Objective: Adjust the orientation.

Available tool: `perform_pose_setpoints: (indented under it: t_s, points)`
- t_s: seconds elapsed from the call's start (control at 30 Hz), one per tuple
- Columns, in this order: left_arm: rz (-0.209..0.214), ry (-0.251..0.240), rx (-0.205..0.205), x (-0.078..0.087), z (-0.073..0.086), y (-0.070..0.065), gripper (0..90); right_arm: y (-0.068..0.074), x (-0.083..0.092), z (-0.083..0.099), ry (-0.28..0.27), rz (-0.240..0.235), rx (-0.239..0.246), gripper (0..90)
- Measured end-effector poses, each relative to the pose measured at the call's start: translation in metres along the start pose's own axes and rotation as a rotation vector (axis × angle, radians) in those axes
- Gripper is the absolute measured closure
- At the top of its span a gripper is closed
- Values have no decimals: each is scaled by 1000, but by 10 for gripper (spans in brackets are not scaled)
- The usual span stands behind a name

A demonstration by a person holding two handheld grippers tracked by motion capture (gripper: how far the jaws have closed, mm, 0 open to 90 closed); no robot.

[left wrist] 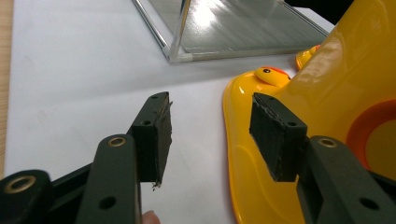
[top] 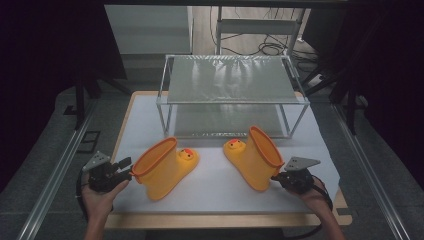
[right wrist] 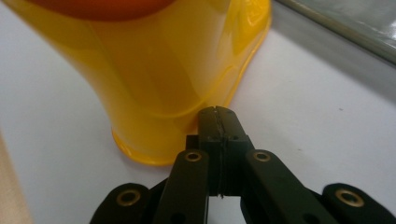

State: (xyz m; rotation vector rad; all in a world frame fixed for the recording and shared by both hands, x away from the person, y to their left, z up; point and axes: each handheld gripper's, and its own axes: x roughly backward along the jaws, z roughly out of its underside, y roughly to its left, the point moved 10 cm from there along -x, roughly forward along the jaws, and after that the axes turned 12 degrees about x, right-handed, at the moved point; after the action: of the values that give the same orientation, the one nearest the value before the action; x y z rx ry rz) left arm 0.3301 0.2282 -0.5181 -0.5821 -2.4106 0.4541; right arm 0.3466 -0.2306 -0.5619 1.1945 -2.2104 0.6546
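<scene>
**Yellow rubber boots: handling assessment**

Yellow, glossy and moulded in one piece, the two boots stand on the white table sheet [top: 210, 187] in the lower half of the high view. We note the left boot [top: 162, 167] at lower centre-left and the right boot [top: 255, 157] at lower centre-right, toes turned toward each other, in front of the metal rack [top: 232, 95].

We find the left gripper [top: 120, 167] at the left boot's orange collar; its jaws stand wide with nothing between the pads, one pad beside the shaft wall. The right gripper [top: 280, 178] sits just beside the right boot's heel with its jaws pressed together, holding nothing.

We judge the boots light, hollow and flexible, with a slick surface. A grip across the thin collar rim looks most secure; the rounded shaft seems likely to slip.
</scene>
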Motion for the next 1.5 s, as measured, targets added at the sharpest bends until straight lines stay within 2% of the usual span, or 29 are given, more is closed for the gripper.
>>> perform_pose_setpoints:
  t_s: [0.03, 0.2, 0.3, 0.33, 0.37, 0.5, 0.67, 0.8, 0.93, 0.97, 1.0, 1.07, 1.13, 1.17, 1.2, 1.23, 1.27, 1.3, 1.33, 1.37, 1.43, 1.5]
  points:
    - [0, 0, 0, 0, 0, 0, 493, 0, 0, 0, 0, 0, 0, 900]
    - [5, 2, 14, -1, 0, 1, 493, 20, -6, -9, -16, -85, 56, 900]
    - [5, 5, 15, -1, 1, 0, 492, 27, -9, -14, -21, -105, 78, 900]
    - [5, 5, 14, -1, 1, 0, 493, 31, -11, -16, -19, -114, 85, 900]
    - [5, 3, 13, 0, 0, -1, 492, 38, -16, -22, -22, -127, 112, 900]
    - [5, -3, 19, 3, -2, 0, 493, 52, -29, -36, -31, -162, 142, 899]
    - [3, 3, 22, 2, -2, -1, 492, 60, -41, -48, -33, -165, 152, 899]
    - [7, 14, 16, 0, 0, -2, 492, 66, -51, -57, -42, -146, 149, 896]
    - [10, 21, 15, -2, 1, -3, 491, 66, -49, -57, -57, -127, 139, 860]
    - [13, 25, 10, -2, 2, -4, 491, 61, -42, -55, -75, -117, 107, 852]
    - [13, 25, 10, -2, 2, -4, 490, 61, -42, -55, -75, -117, 107, 852]
    - [17, 31, 9, -3, 3, -6, 486, 44, -25, -47, -97, -53, 46, 790]
    - [18, 33, 7, -3, 3, -6, 486, 31, -13, -37, -114, -22, -13, 745]
    - [17, 35, 7, -4, 4, -7, 486, 31, -13, -37, -114, -22, -13, 745]
    - [18, 37, 6, -4, 4, -7, 486, 17, -3, -25, -115, 17, -60, 675]
    - [18, 38, 6, -5, 4, -7, 486, 10, 1, -20, -117, 34, -84, 646]
    - [18, 38, 6, -5, 4, -7, 486, 10, 1, -20, -117, 34, -84, 646]
    - [17, 37, 6, -5, 4, -8, 486, 4, 4, -15, -117, 51, -110, 618]
    - [18, 37, 6, -5, 3, -8, 486, -8, 9, -7, -118, 68, -167, 548]
    - [18, 38, 7, -5, 3, -8, 486, -8, 9, -7, -118, 68, -167, 548]
    - [15, 41, 14, -5, 4, -5, 486, -24, 13, 1, -132, 118, -229, 477]
    - [14, 42, 16, -5, 4, -5, 486, -30, 15, 4, -134, 148, -255, 443]
